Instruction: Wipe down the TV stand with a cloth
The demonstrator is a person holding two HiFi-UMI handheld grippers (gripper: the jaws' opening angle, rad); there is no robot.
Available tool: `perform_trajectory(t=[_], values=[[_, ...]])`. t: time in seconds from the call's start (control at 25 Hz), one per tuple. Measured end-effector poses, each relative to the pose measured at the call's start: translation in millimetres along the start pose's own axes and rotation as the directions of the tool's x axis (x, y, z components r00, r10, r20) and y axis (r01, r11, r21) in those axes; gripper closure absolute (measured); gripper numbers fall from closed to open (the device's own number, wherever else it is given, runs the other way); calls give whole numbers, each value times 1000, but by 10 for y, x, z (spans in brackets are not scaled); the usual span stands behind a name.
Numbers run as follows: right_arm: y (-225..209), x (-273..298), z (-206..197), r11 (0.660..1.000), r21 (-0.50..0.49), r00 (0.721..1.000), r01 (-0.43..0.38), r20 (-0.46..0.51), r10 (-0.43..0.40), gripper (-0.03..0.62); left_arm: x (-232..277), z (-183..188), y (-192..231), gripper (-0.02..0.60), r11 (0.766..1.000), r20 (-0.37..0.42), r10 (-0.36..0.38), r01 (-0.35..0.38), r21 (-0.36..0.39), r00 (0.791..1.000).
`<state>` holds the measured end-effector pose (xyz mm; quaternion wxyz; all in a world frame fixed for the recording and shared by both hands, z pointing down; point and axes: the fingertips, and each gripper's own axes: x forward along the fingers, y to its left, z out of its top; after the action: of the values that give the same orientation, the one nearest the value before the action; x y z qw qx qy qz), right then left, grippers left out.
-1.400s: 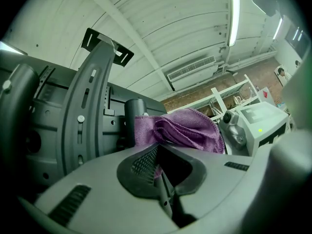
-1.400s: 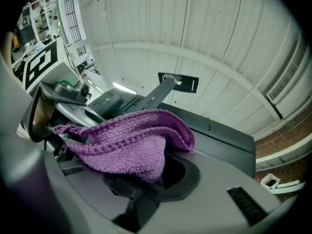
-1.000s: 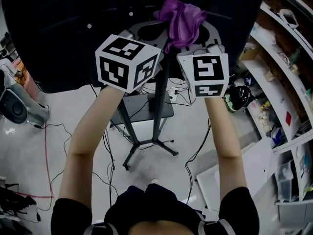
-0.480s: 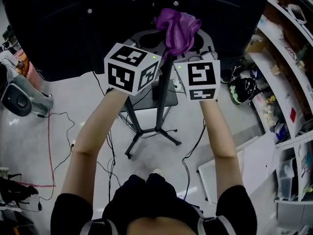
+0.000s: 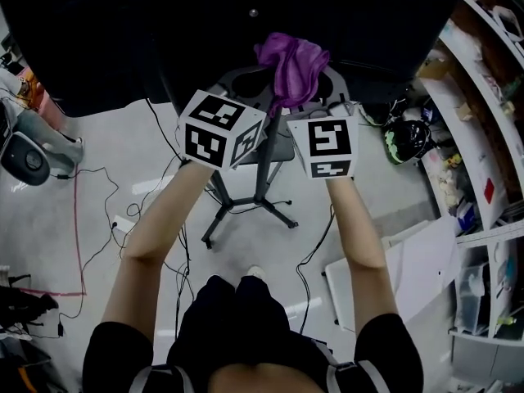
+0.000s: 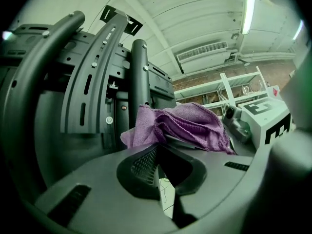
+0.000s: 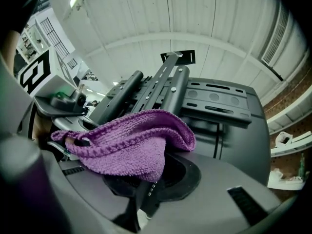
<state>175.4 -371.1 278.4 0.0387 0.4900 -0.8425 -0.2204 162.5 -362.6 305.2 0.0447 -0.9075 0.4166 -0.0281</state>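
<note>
Shifted down slightly in the head view since a second ago: one purple cloth (image 7: 131,140), pinched in the right gripper (image 7: 153,182), draped over its jaws. Alongside, left gripper (image 6: 162,177) pressed together, nothing between. Just ahead of both, one TV stand (image 5: 263,158), black pole upright.

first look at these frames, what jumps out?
The purple cloth is the only bright colour. It sits bunched at the shut tips of the left hand-held gripper and the right hand-held gripper, both raised in front of the person. Behind it looms the black back of the TV on its stand pole, above a floor strewn with cables.
</note>
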Motion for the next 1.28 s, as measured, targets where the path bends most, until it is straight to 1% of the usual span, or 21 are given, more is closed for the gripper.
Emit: perform_trajectory(t=[0.08,0.28,0.56,0.68,0.76,0.88,1.12,1.2,1.28], values=[[54,-15,-137,1000,11,1000,-13,-11,13,530,15,-149,-7,575,1000,-12,8,-8,-5,1000],[167,-63,-446,998,43,999,-37,-35,38,530,52,-481,-43,575,999,-36,40,-40,17,999],[370,-124,-899,996,73,995,-45,-90,52,530,69,-989,-89,575,998,-80,51,-55,-43,995],[474,-137,-1082,995,92,992,-47,-115,57,530,65,-1211,-92,575,997,-97,55,-60,-50,994],[548,-162,-1210,994,103,989,-47,-135,60,530,55,-1369,-108,575,997,-111,51,-58,-58,992],[673,-199,-1422,991,125,983,-40,-172,62,530,42,-1635,-124,575,994,-144,37,-51,-93,989],[928,-260,-1920,986,163,961,-25,-269,69,530,55,-2236,-164,575,994,-230,8,-33,-106,973],[1005,-303,-2098,983,181,947,-22,-311,79,530,43,-2439,-216,575,993,-272,-7,-25,-113,962],[1061,-367,-2251,978,207,936,-14,-342,86,530,14,-2601,-297,575,995,-307,-25,-7,-104,951]])
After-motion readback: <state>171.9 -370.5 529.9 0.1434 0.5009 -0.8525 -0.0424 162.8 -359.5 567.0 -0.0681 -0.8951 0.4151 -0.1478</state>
